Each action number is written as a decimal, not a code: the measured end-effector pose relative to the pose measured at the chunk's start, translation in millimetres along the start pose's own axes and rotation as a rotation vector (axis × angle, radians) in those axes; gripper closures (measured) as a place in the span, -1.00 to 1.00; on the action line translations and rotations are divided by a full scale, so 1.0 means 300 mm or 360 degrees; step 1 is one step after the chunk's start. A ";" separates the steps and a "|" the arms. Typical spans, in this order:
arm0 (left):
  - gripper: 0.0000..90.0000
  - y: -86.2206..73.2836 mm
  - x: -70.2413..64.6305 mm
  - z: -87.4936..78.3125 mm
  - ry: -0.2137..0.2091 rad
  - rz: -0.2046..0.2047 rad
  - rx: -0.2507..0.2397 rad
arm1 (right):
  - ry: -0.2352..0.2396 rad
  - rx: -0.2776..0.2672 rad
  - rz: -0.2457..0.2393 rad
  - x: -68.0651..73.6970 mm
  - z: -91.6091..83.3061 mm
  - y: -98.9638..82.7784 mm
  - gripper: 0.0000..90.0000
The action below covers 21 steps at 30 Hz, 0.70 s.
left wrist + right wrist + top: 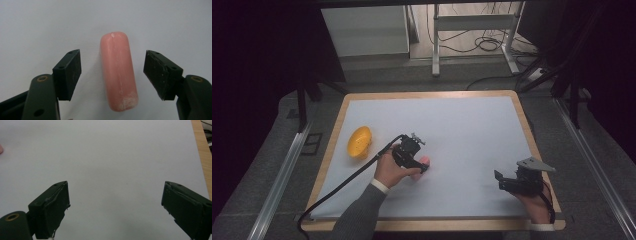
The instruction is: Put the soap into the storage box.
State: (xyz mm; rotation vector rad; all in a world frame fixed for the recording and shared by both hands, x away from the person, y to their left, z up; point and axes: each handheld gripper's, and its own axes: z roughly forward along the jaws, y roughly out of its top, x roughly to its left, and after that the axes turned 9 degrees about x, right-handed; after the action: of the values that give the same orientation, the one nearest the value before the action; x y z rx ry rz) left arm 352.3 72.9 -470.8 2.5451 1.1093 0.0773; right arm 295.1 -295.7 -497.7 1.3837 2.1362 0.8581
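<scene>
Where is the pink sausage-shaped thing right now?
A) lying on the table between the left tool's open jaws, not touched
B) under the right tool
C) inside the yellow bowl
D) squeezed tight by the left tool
A: in the left gripper view the pink sausage-shaped thing lies on the white table with a clear gap to each jaw of the left tool.

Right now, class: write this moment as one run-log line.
left tongs: open astride pink sausage, not touching | right tongs: open, idle | yellow bowl: left on white mat
</scene>
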 end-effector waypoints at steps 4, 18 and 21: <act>-0.26 0.002 -0.002 0.017 -0.0001 -0.0001 0.0023 | -0.0003 0.0004 -0.0001 0.000 0.002 -0.001 -0.83; -0.06 0.007 -0.010 0.073 -0.0007 -0.0015 0.0084 | -0.0012 0.0007 -0.0003 0.000 0.003 -0.002 -0.83; 0.04 0.007 -0.010 0.080 -0.0010 -0.0013 0.0093 | -0.0010 0.0005 -0.0001 -0.001 0.003 -0.002 -0.83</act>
State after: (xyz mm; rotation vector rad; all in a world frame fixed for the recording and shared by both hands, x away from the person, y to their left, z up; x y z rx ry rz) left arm 356.1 62.1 -492.3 2.5901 1.1351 0.0351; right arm 295.4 -295.8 -498.7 1.3854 2.1340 0.8495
